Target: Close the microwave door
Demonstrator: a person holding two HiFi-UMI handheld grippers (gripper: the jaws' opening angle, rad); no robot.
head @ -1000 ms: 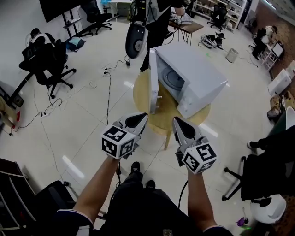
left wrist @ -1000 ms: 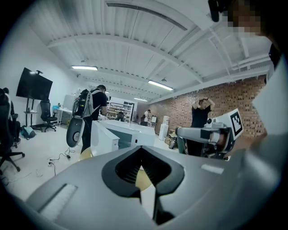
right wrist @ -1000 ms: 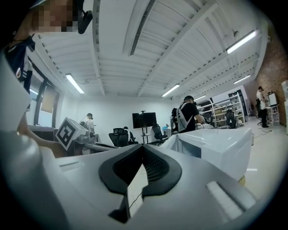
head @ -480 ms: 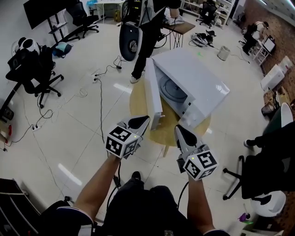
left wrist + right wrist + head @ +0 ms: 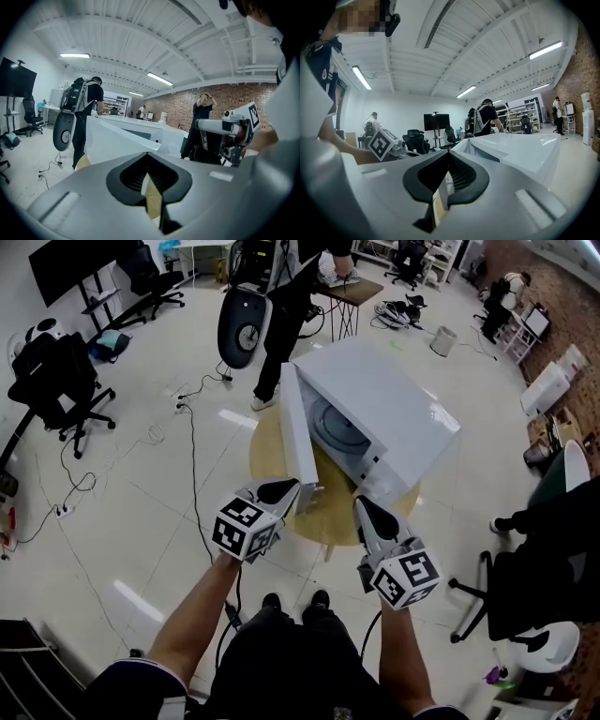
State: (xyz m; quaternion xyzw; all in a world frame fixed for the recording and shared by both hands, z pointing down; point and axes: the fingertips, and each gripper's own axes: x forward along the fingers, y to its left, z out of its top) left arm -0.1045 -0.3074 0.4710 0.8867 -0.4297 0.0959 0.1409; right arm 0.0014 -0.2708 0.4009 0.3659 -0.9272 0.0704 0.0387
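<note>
- The microwave [image 5: 398, 413] stands on a round table [image 5: 328, 521] ahead of both grippers, and its door [image 5: 298, 442] is swung out from the cavity, so the task is not yet done
- The door's free edge is the part nearest the left gripper [image 5: 284, 487], just ahead of the tips and slightly to their right, with no contact that I can see
- The left fingers [image 5: 93, 187] are clenched tip to tip and grip nothing; the left gripper view shows only a sliver of table through the gap behind the tips
- The right gripper [image 5: 362, 505] is also pressed closed and empty, with the microwave's near front corner just beyond its tips
- The step in hand looks like the approach to a push, and closed fingers suit that, since no grasp is needed
- It would be best to lay the left tips on the door's outer face near the free edge, far from the hinge, and sweep rightward toward the cavity
- The right fingers should stay out of the gap between door and cavity
- They could brace the body instead, because the microwave may slide on the table
- The push should be carried evenly until the door sits flush
</note>
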